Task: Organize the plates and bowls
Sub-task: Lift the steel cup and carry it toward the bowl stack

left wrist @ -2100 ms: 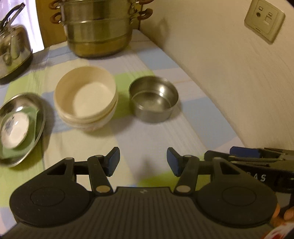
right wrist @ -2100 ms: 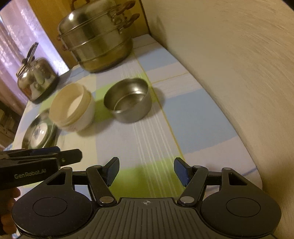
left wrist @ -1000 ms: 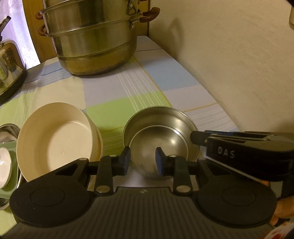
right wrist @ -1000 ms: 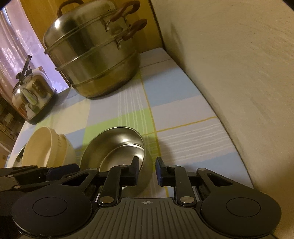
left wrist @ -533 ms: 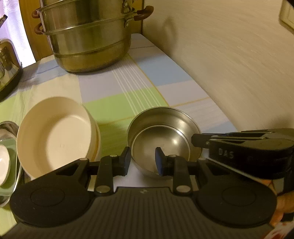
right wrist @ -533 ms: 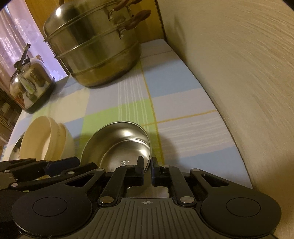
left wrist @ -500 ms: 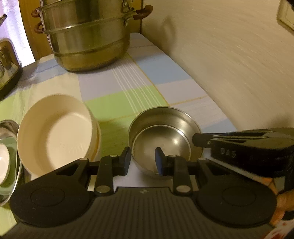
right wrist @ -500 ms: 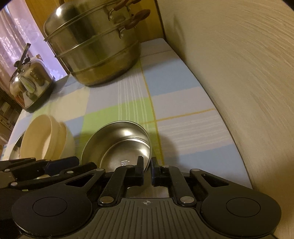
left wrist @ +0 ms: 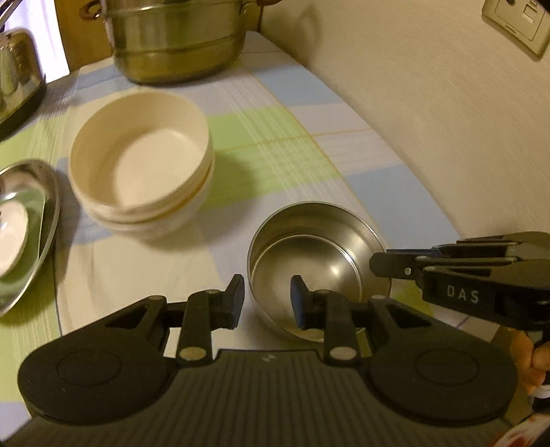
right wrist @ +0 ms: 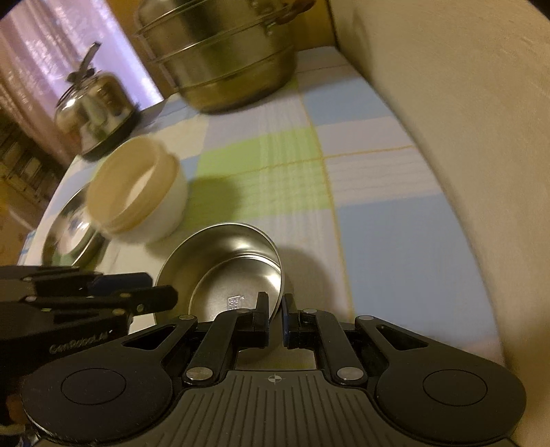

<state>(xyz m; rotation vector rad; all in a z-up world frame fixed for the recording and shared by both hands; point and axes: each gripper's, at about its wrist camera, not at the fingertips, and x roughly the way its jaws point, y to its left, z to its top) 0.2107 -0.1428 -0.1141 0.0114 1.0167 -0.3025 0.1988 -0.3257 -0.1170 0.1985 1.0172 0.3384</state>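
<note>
Steel is what both your tongs are on: the steel bowl (left wrist: 318, 254) sits low and near the camera, lifted and tilted above the checked cloth of the surface (left wrist: 374, 185), with its shadow on the cloth beside it. Your right tongs (right wrist: 275, 318) are nearly closed, pinching the bowl's rim between the two pads, one inside the wall and one outside. Your left tongs (left wrist: 266, 302) straddle the opposite side of the rim with a wider gap; the right pad is inside the bowl and the left pad outside, and you cannot tell from either view whether they press the metal.

Away from the bowl, to its left, stand the stacked cream bowls (left wrist: 141, 165), upright on the cloth. Further left lies a steel plate (left wrist: 41, 220) holding a green dish (left wrist: 34, 206) and a small white saucer (left wrist: 10, 237). At the far edge of the surface stands a large steel steamer pot (right wrist: 220, 58), with a kettle (right wrist: 92, 103) to its left. A wall socket (left wrist: 515, 24) is high on the right wall.
</note>
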